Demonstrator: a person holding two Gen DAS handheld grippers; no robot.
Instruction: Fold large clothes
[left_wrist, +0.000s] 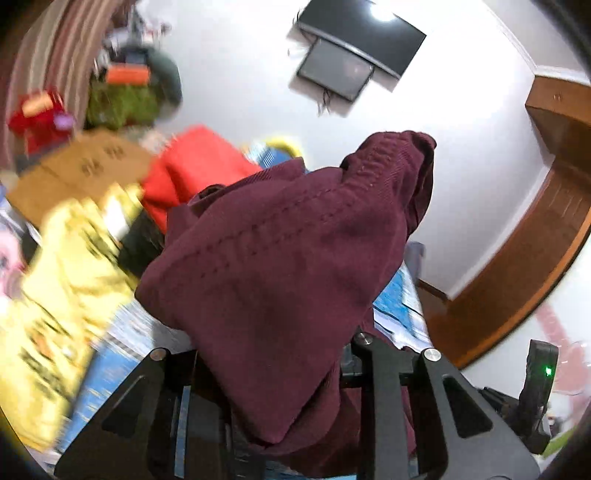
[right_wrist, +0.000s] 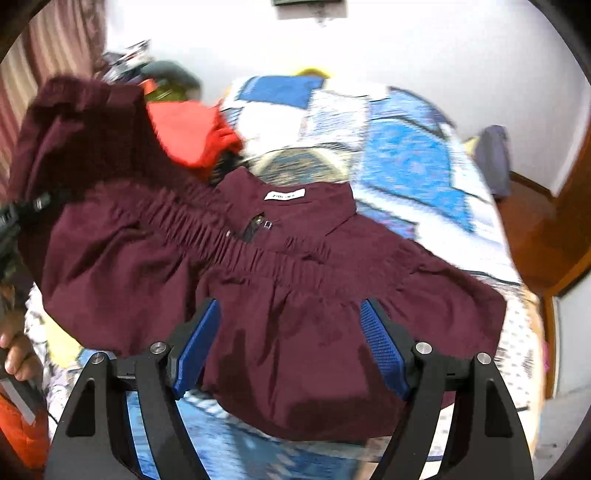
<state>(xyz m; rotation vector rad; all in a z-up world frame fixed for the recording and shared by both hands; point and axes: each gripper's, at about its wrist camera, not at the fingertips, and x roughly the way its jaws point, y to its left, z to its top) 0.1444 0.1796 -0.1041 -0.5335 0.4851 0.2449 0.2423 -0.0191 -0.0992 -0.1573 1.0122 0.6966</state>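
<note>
Maroon garment (right_wrist: 280, 295), on the bed (right_wrist: 406, 162), is clenched in the left tongs (left_wrist: 291, 387) and raised beside the released right tongs (right_wrist: 291, 347); the lifted edge should be carried across evenly.

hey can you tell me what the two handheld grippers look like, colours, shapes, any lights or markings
Both are matte black, with angular linkage arms that carry triangular cut-outs and round silver pivot bolts. The right gripper has long, flat finger pads of bright blue with a fine dotted texture. On the left gripper, maroon cloth covers the pads. In the left wrist view the right gripper's body shows a small green light.
</note>
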